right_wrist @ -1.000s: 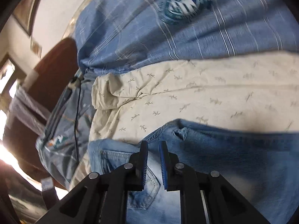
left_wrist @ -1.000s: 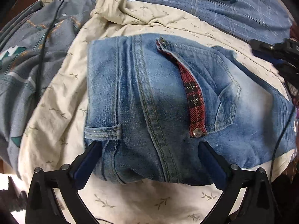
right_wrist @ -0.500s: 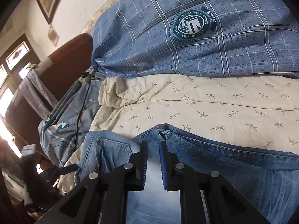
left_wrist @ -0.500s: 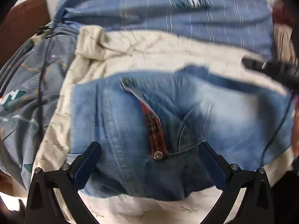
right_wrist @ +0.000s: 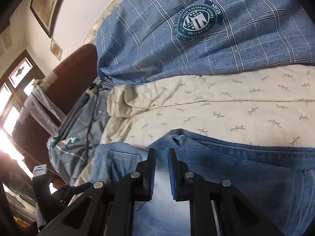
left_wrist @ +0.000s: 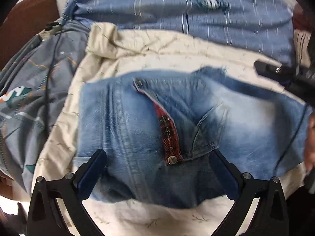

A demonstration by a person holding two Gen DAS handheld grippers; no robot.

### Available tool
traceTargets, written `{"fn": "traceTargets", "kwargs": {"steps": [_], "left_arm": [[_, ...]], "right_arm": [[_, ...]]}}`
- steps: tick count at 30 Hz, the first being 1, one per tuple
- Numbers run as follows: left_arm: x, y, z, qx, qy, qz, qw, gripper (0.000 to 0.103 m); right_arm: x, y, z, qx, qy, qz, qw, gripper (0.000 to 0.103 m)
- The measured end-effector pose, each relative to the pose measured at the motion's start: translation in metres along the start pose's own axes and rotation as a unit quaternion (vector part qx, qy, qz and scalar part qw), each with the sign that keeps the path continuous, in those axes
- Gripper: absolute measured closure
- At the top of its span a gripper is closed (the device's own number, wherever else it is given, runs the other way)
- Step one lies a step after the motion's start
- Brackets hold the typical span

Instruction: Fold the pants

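The jeans (left_wrist: 177, 137) lie on the cream sheet (left_wrist: 157, 220) of the bed, already folded into a broad, thick bundle with the seat side up; a back pocket (left_wrist: 208, 129) and a strip of red checked lining (left_wrist: 170, 135) ending in a metal button (left_wrist: 172, 159) are visible on top. Compared with one second ago, in the left wrist view the bundle is lower and farther away in the picture and more of the sheet shows around it, so I judge that the left hand-held gripper (left_wrist: 157, 169) has lifted away from the cloth. Its jaws stand wide apart above the near edge of the jeans and they hold nothing. The right hand-held gripper (right_wrist: 161, 173) is almost closed, with only a narrow gap between its blue pads (right_wrist: 172, 177), and no cloth is pinched between them as far as I can see (its tip hovers over the pale denim, and I cannot tell if it touches). Its view has shifted too, and the jeans' edge now sits clearly on the sheet. This suggests a fold was just laid down and released, so the next step is probably another fold or some smoothing. Behind the sheet lies a blue checked blanket (right_wrist: 216, 39) with a round badge (right_wrist: 196, 21), and at the left is a grey patterned cover (left_wrist: 29, 98) with a cable (left_wrist: 46, 102) across it.
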State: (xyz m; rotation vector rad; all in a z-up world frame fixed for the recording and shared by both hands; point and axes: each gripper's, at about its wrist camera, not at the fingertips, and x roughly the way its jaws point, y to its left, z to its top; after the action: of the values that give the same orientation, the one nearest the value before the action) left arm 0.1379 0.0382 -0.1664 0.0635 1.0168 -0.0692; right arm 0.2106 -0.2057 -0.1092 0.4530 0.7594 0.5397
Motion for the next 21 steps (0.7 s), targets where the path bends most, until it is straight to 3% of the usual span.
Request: {"fn": "traceTargets", "kwargs": {"steps": [5, 7, 8, 10, 11, 15, 21], "left_arm": [[-0.023, 0.003, -0.002, -0.005, -0.026, -0.003, 0.9997, 0.000], [-0.012, 0.002, -0.004, -0.006, -0.013, -0.002, 0.9999, 0.000], [-0.004, 0.002, -0.006, -0.007, -0.001, -0.003, 1.0000, 0.000], [0.010, 0.002, -0.008, -0.014, 0.016, 0.004, 0.9998, 0.000], [0.016, 0.002, -0.010, -0.017, 0.022, 0.004, 0.9996, 0.000], [0.039, -0.004, -0.013, 0.009, 0.039, 0.015, 0.9991, 0.000], [0.038, -0.005, -0.012, 0.011, 0.039, 0.013, 0.9991, 0.000]], "right_arm": [[-0.002, 0.016, -0.002, -0.007, -0.011, 0.025, 1.000, 0.088], [0.001, 0.023, -0.005, -0.008, -0.010, 0.034, 0.999, 0.083], [0.003, 0.025, -0.006, -0.007, -0.008, 0.038, 0.999, 0.077], [0.012, 0.028, -0.009, -0.008, 0.004, 0.030, 1.000, 0.022], [0.015, 0.028, -0.010, -0.008, 0.004, 0.024, 1.000, 0.018], [0.026, 0.028, -0.009, -0.020, 0.009, 0.010, 1.000, 0.018], [0.047, -0.004, -0.004, 0.048, 0.052, -0.003, 0.997, 0.020]]}}
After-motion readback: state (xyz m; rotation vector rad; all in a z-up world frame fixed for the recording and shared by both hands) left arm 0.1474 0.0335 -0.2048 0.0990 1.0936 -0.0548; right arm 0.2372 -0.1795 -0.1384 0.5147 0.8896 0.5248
